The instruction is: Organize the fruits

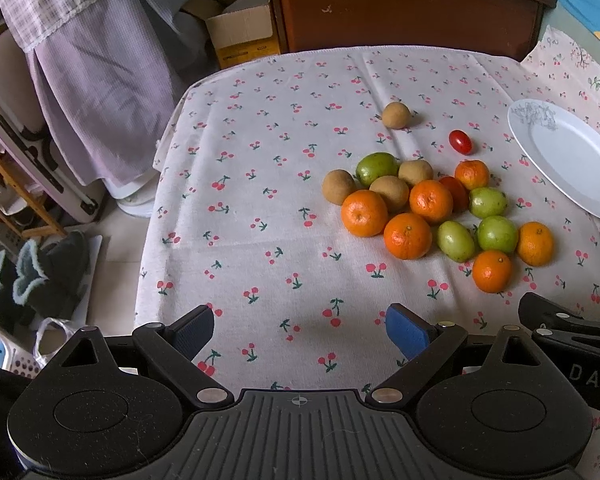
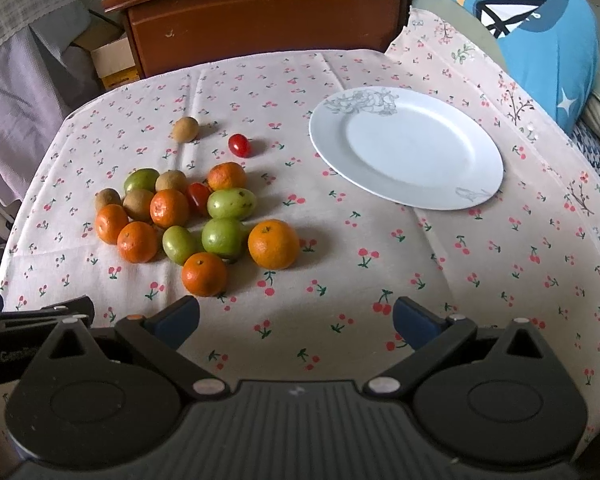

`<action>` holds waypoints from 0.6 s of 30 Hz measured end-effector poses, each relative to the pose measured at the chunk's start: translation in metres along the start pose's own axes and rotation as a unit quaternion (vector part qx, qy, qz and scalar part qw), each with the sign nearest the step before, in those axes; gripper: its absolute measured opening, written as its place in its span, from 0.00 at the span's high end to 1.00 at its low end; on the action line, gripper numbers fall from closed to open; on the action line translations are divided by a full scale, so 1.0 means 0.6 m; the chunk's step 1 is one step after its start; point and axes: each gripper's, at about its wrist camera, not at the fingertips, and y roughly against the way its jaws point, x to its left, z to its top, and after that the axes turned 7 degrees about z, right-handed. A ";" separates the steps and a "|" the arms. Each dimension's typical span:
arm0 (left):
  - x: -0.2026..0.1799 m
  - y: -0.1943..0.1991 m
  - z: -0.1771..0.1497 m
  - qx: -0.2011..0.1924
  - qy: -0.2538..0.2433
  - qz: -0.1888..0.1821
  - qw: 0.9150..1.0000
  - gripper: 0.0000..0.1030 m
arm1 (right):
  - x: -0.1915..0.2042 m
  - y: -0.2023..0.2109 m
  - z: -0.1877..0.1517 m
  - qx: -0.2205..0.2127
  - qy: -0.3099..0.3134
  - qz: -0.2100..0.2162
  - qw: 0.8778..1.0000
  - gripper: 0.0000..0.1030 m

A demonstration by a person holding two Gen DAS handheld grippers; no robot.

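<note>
The fruits point(image 2: 188, 216) lay in a loose heap on the left half of the tabletop point(image 2: 380, 280), oranges, green fruits and brown ones touching one another, with a second cherry tomato point(image 2: 198, 198) tucked among them; one brown fruit point(image 2: 185, 129) and one cherry tomato point(image 2: 239, 145) sat apart on the far side of the heap. The white plate point(image 2: 452, 188) stood bare to the right and farther back, well apart from the pile. The nearest orange point(image 2: 204, 274) sat just ahead and to the left of the right claw point(image 2: 296, 320), whose jaws stood wide with nothing between them, and a larger orange point(image 2: 273, 244) lay just beyond it, almost straight ahead. From the left claw point(image 1: 300, 330), also spread wide and carrying nothing, the heap lay ahead and well to the right, so the right claw seemed the nearer of the two, and it also sat between pile and plate. The round oranges offer no long axis to line up with; the oval green fruits point(image 2: 231, 204) lay at mixed angles and would probably need the claw turned across their short width. Nothing looked sorted yet, so the task appeared to be at its start, and a grab at the packed middle risked setting neighbours rolling on the cherry-print cloth point(image 1: 260, 200).
</note>
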 end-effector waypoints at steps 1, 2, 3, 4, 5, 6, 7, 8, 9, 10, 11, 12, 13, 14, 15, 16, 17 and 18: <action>0.001 0.000 0.000 0.000 0.002 -0.002 1.000 0.08 | -0.001 0.000 0.000 0.002 -0.002 0.002 1.000 0.01; 0.001 0.000 0.000 0.000 0.003 -0.003 1.000 0.08 | -0.002 -0.001 -0.001 0.002 -0.003 0.004 1.000 0.01; 0.001 0.000 0.000 0.000 0.003 -0.004 1.000 0.08 | -0.003 -0.001 -0.001 0.001 -0.004 0.005 1.000 0.01; 0.001 0.000 0.000 0.000 0.003 -0.004 1.000 0.08 | -0.004 -0.001 -0.001 0.001 -0.007 0.007 1.000 0.01; 0.001 -0.001 -0.001 0.000 0.002 -0.004 1.000 0.08 | -0.003 -0.001 -0.001 0.000 -0.007 0.007 1.000 0.01; 0.001 -0.001 -0.001 0.000 0.002 -0.004 1.000 0.08 | -0.003 -0.001 -0.001 0.000 -0.008 0.008 1.000 0.01; 0.000 -0.002 -0.001 0.001 0.003 -0.004 1.000 0.08 | -0.003 -0.002 -0.001 0.000 -0.009 0.009 1.000 0.01; 0.000 -0.002 -0.001 0.001 0.002 -0.003 1.000 0.08 | -0.003 -0.002 -0.001 0.000 -0.010 0.009 1.000 0.01; 0.000 -0.002 -0.001 0.001 0.002 -0.003 1.000 0.08 | -0.003 -0.003 -0.001 0.001 -0.010 0.010 1.000 0.01; 0.000 -0.002 -0.001 0.002 0.002 -0.002 1.000 0.08 | -0.002 -0.003 -0.002 0.001 -0.011 0.010 1.000 0.01; 0.000 -0.002 -0.001 0.002 0.002 -0.001 1.000 0.08 | -0.003 -0.004 -0.002 0.002 -0.011 0.010 1.000 0.01; 0.000 -0.002 -0.002 0.002 0.002 -0.001 1.000 0.08 | -0.002 -0.004 -0.003 0.004 -0.012 0.012 1.000 0.01; 0.000 -0.002 -0.002 0.002 0.002 -0.001 1.000 0.08 | -0.002 -0.004 -0.003 0.004 -0.012 0.012 1.000 0.01; 0.000 -0.002 -0.002 0.002 0.002 -0.001 1.000 0.08 | -0.002 -0.003 -0.003 0.001 -0.009 0.008 1.000 0.01; 0.000 -0.002 -0.002 0.002 0.002 0.000 1.000 0.08 | -0.002 -0.004 -0.003 0.001 -0.009 0.008 1.000 0.01; 0.000 -0.002 -0.003 0.002 0.002 0.000 1.000 0.09 | -0.002 -0.004 -0.003 0.000 -0.008 0.007 1.000 0.01; 0.000 -0.002 -0.003 0.001 0.002 0.000 1.000 0.09 | -0.001 -0.004 -0.004 0.001 -0.009 0.009 1.000 0.01; 0.001 -0.002 -0.003 0.001 0.003 0.000 1.000 0.09 | -0.001 -0.004 -0.004 0.001 -0.009 0.009 1.000 0.01</action>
